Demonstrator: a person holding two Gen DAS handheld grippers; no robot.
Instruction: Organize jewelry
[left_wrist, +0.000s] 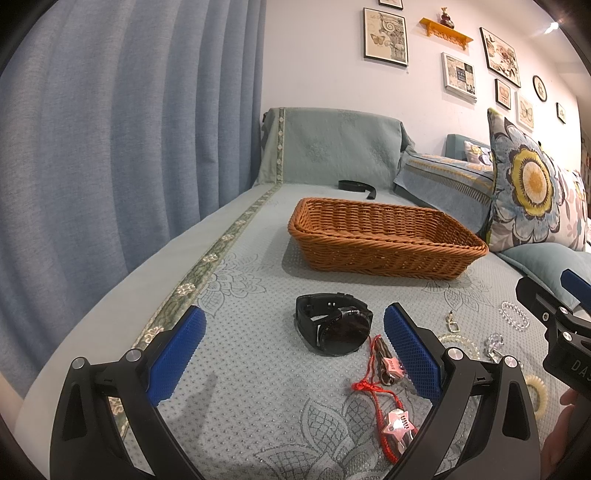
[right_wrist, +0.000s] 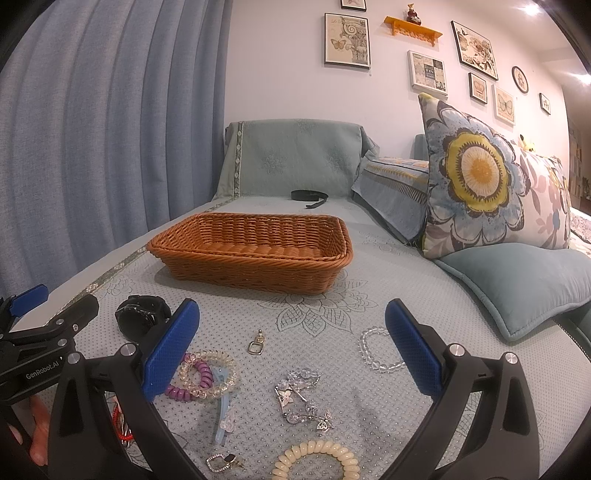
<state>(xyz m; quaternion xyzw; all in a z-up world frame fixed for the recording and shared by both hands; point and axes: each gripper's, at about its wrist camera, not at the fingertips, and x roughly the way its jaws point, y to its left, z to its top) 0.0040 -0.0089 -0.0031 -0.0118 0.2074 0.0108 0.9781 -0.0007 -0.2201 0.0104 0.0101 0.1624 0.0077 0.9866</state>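
A brown wicker basket (left_wrist: 384, 240) (right_wrist: 255, 254) stands on the green sofa cover, with nothing visible in it. My left gripper (left_wrist: 295, 328) is open above a black watch (left_wrist: 334, 328) and a red cord with pink charms (left_wrist: 384, 398). My right gripper (right_wrist: 291, 325) is open above scattered jewelry: a small gold clasp (right_wrist: 256, 343), a clear bead bracelet (right_wrist: 376, 350), a silver butterfly chain (right_wrist: 301, 398), a cream coil band (right_wrist: 317, 461), and clear and purple coil bands (right_wrist: 203, 376). The watch (right_wrist: 142, 319) lies to its left.
A black strap (right_wrist: 309, 196) lies behind the basket. A floral pillow (right_wrist: 480, 177) and a teal cushion (right_wrist: 517, 284) sit at the right. A blue curtain (left_wrist: 110, 147) hangs at the left. A blue hair clip (right_wrist: 223, 413) and a black-stone pendant (right_wrist: 223, 461) lie near the front.
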